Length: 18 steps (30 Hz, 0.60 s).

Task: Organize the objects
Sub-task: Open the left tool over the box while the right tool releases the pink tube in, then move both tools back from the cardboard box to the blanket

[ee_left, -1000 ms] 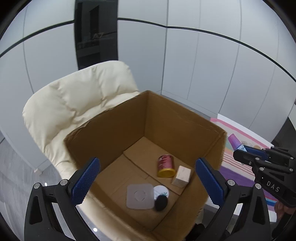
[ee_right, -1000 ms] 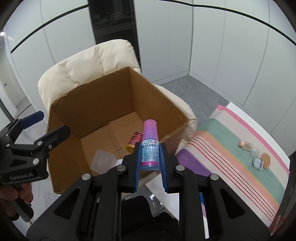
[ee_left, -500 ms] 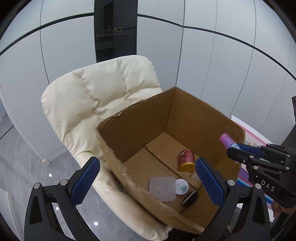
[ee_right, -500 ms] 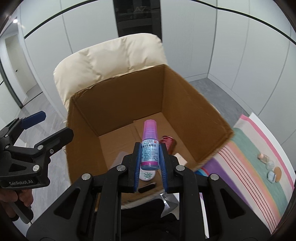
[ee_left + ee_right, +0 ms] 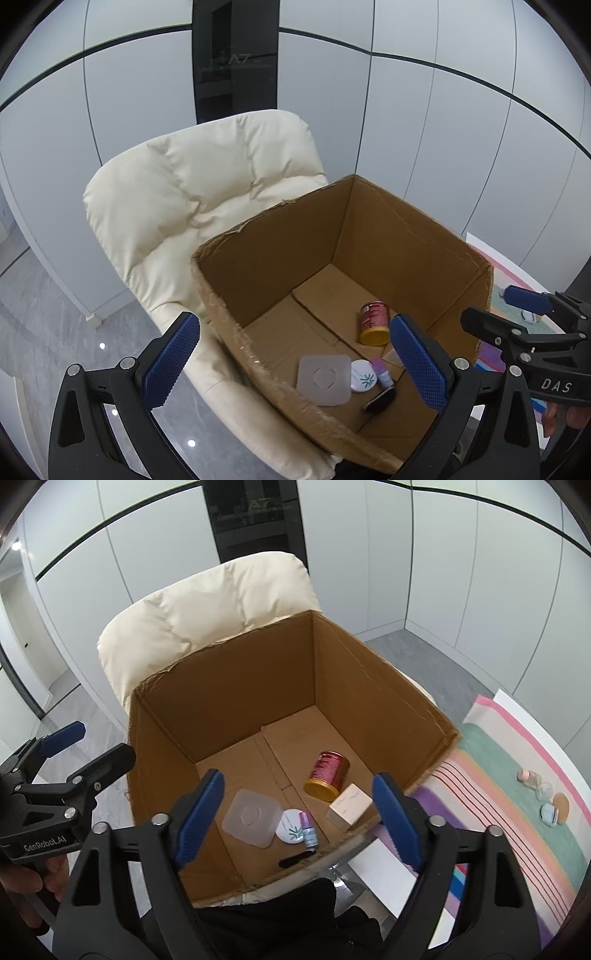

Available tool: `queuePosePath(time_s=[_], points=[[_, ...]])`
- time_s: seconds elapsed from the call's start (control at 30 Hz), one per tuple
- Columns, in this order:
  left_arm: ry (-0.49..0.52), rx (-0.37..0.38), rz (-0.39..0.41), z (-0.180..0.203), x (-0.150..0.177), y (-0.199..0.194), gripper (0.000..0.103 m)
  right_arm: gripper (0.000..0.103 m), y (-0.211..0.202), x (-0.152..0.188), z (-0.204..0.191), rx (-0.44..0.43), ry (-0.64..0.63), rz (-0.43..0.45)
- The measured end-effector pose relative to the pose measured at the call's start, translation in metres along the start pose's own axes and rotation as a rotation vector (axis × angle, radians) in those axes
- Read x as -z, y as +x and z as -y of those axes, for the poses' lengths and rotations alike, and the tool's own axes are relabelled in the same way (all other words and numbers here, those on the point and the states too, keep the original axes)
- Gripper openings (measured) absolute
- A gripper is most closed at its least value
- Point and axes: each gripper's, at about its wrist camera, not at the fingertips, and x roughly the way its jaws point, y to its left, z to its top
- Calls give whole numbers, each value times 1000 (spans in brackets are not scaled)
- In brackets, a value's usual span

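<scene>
Bottle in box, below parted jaws

Brown box, striped cloth.

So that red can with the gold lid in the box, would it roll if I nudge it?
Probably. The red can lies on its side on the flat floor of the cardboard box, so a sideways push would likely roll it. The small carton beside it might stop it.

Office-like room – pale wall panels, cream padded chair
</scene>
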Motion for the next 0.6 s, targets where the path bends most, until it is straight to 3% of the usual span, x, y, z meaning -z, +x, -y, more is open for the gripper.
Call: queuePosePath(time_s=[0.13, 0.6], points=[[7, -1, 5, 14, -2, 3, 103, 103, -7, 2, 18, 15, 41, 11], [68, 62, 20, 78, -9, 9, 103, 103, -32, 18, 85, 115, 130, 19]])
